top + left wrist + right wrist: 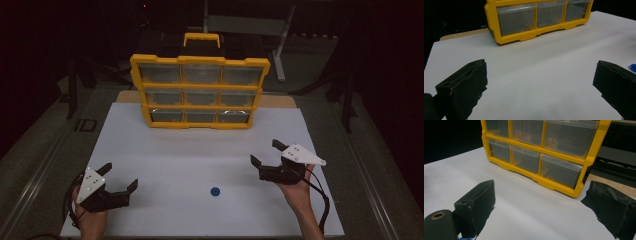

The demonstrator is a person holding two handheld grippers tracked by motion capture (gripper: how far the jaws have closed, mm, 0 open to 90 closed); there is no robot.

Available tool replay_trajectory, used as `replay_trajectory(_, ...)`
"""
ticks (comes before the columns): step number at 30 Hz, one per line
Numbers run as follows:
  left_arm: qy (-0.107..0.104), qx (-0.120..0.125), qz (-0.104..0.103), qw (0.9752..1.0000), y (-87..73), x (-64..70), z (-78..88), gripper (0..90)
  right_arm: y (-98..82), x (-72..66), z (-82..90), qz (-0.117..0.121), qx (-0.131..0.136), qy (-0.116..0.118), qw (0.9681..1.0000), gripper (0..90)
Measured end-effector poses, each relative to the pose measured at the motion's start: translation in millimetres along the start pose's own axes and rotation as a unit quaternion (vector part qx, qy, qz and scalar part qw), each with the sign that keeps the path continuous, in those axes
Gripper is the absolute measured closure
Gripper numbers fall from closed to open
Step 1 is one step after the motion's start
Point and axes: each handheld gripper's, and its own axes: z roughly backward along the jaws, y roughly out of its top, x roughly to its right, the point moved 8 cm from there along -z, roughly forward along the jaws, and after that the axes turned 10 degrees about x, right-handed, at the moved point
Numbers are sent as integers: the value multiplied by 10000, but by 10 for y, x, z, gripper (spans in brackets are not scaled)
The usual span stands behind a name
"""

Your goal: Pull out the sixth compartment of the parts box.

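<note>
Left gripper (120, 176) fingers wide, empty | right gripper (265, 153) likewise | I see blue cap (215, 191) between, flat, round, no long axis

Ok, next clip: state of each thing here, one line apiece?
Left gripper: open, holding nothing.
Right gripper: open, holding nothing.
Organiser: upright at the far end of the board, all nine drawers shut.
Blue disc: flat on the board, between the grippers, untouched.

Right hand-held gripper (539, 207) hangs with jaws spread wide over the white bench (531, 212); the yellow drawer cabinet (544, 152) stands up at twelve o'clock, clear drawers facing us.
</note>
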Motion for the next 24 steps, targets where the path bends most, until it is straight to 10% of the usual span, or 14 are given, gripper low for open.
replay_trajectory(24,-35,52,-2,10000,13,12,4,0,60,-12,-268,135,-59,80,9999,86)
